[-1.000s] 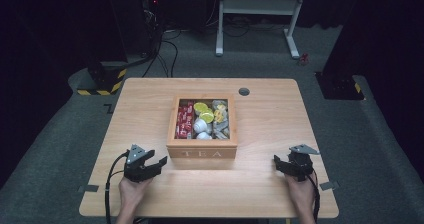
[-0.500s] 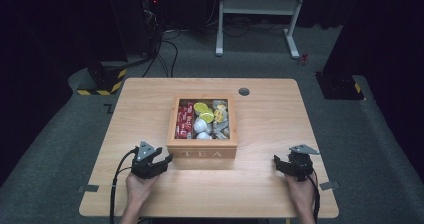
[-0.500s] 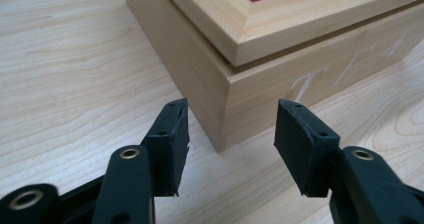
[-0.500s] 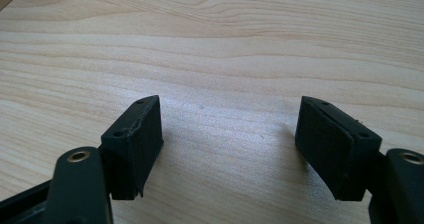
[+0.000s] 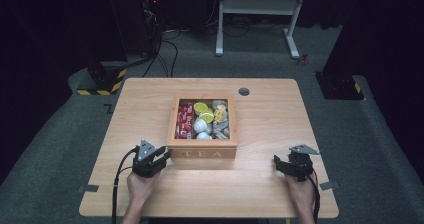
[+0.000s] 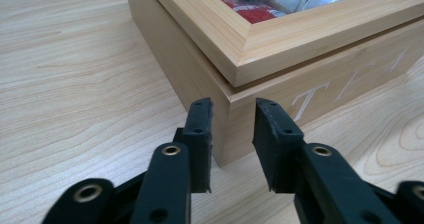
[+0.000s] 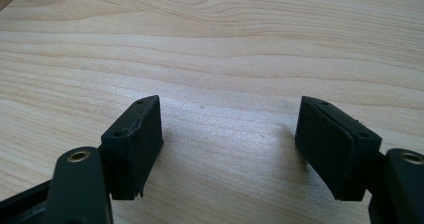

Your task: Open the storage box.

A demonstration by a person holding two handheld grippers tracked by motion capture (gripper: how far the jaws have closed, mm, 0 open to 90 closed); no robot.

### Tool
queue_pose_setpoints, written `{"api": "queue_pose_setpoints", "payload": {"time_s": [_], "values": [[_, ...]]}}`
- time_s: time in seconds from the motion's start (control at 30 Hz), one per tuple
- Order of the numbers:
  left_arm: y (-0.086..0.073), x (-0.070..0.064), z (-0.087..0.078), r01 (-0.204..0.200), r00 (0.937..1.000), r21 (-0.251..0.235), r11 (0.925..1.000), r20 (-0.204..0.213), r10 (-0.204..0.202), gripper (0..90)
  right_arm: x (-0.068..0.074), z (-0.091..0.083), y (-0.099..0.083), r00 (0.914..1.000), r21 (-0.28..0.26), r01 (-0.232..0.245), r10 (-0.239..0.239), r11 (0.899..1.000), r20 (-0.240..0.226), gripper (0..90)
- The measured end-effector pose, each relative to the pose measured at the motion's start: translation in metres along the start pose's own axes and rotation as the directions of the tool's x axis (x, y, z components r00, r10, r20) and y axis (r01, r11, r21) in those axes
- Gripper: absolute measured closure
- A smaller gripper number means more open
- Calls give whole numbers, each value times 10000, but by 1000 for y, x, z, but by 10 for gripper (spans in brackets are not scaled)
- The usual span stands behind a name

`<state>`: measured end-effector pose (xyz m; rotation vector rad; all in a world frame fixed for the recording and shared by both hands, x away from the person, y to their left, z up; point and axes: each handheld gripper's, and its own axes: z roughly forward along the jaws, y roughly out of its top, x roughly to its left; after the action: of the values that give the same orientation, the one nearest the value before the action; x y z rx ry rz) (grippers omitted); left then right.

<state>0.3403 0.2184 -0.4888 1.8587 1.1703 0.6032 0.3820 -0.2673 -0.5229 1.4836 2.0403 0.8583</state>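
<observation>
Left gripper (image 5: 161,155) is held at the lower left of the high view, its jaws parted by a narrow gap and nothing gripped between them. In the left gripper view the gripper (image 6: 232,109) is pointed at the near left corner of the box (image 6: 300,59), the jaws set just before that corner's edge, right under the lid's overhang; whether the corner is touched cannot be told. The box (image 5: 202,153) is seen mid-frame in the high view, closed, with "TEA" on its front face and red packets, yellow rounds and white pods visible through its lid. It stands on the bench (image 5: 150,99). Right gripper (image 5: 282,163) is held at the lower right of the high view, well apart from the box. In the right gripper view its jaws (image 7: 227,134) are spread wide over bare bench (image 7: 225,44), empty.
</observation>
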Motion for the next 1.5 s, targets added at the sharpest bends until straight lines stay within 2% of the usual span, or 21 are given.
{"api": "queue_pose_setpoints", "payload": {"time_s": [0.1, 0.2, 0.33, 0.5, 1.07, 1.5], "values": [[3, -2, 0, -147, 9999, 25, 9999, 6, 147, 727, 0, 0, 0, 10000, -1, 1, -1, 10000, 3, 268], [3, -2, 0, -110, 9999, 53, 9999, 22, 110, 730, 0, 0, 0, 10000, -3, 1, -1, 10000, 0, 268], [5, 0, -3, -77, 10000, -61, 10000, 24, 77, 791, 0, 0, 0, 10000, 0, -2, 2, 10000, -2, 268], [10, -2, -3, -230, 9997, -14, 9997, -77, 230, 790, 0, 0, 0, 10000, -1, -2, 2, 10000, 2, 268], [11, -1, -4, 79, 10000, -36, 10000, -12, -79, 801, 0, 0, 0, 10000, -1, 1, -1, 10000, -1, 268], [13, -1, -6, 11, 10000, -69, 10000, -13, -11, 818, 0, 0, 0, 10000, -1, 1, -1, 10000, -1, 268]]}}
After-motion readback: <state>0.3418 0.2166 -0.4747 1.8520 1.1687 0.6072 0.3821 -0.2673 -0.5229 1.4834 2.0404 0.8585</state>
